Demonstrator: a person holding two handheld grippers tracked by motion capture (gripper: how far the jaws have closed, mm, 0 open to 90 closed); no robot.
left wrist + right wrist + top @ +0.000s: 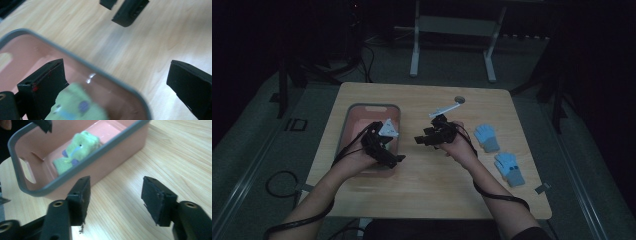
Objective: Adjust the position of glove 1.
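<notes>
At the pale wooden table [422,192] the person holds a black two-jaw gripper in each hand, and both pairs of jaws stand spread with nothing pinched between them. The left gripper [113,83] hangs over the near corner of a salmon-pink plastic bin with a grey rim [82,63]: one jaw sits inside the bin, the other out over bare wood, and the grey rim runs between the two. Just beside the inner jaw, low in the left gripper view, lies a soft pale-green glove with small purple and blue markings [77,105]; it is blurred there, so I cannot say for certain whether the jaw brushes it, though it looks free. From the right gripper [115,200] the same green glove [76,151] lies on the floor of the bin, beyond the jaw tips and past the bin's near wall [105,167], well apart from the pads. Between the right gripper's jaws there is only wood grain. In the high view the left gripper [399,158] is at the bin's [346,117] near right corner and the right gripper [417,140] faces it from just beside. Out past the right hand [459,145] a pair of light-blue knitted gloves with grey cuffs [486,136] lies flat on the table, well apart from either set of jaws.
</notes>
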